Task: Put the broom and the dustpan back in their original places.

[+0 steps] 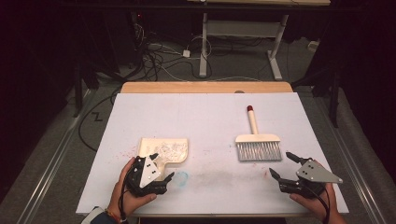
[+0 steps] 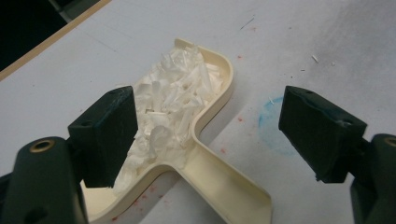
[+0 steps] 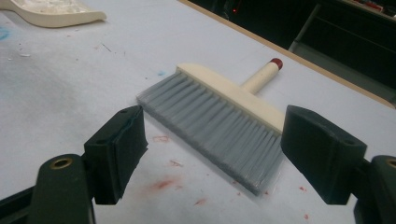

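Note:
A cream dustpan (image 1: 163, 151) lies at the front left of the white table, holding a heap of white paper shreds (image 2: 175, 95). My left gripper (image 1: 161, 168) hovers open over the dustpan (image 2: 212, 172) handle, its jaws spread to either side and touching nothing. At the right lies a hand brush (image 1: 257, 142) with grey bristles, a cream handle and a red tip, bristles toward me. My right gripper (image 1: 284, 165) stands open just in front of the brush (image 3: 224, 112), nothing between its jaws.
The white table top (image 1: 205, 116) has faint red and blue stains, with a blue ring (image 1: 181, 177) beside the left gripper. A wooden strip (image 1: 205, 87) runs along the far edge. Cables and a desk frame (image 1: 205, 42) lie on the floor beyond.

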{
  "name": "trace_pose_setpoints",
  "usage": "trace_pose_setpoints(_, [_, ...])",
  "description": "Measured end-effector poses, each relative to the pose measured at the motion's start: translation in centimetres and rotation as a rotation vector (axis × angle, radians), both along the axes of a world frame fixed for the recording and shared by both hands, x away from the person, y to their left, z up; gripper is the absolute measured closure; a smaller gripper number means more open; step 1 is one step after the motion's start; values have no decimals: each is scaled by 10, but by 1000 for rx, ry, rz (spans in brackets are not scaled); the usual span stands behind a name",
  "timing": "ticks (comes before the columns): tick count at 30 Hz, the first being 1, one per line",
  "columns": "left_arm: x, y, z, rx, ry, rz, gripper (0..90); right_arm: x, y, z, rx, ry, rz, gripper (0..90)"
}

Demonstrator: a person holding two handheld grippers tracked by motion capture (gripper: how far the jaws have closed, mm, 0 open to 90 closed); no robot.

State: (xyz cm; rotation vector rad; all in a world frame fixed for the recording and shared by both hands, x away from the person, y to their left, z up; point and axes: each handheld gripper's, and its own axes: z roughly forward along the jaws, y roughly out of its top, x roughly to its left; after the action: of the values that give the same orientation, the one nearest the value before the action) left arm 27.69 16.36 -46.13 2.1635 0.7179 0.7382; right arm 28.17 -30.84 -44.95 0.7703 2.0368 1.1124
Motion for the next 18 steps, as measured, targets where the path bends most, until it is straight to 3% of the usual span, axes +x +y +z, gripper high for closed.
trace_pose_setpoints(18, [0,1,0,1,4,-1,189,-1,0,2,-3,-8,0,230])
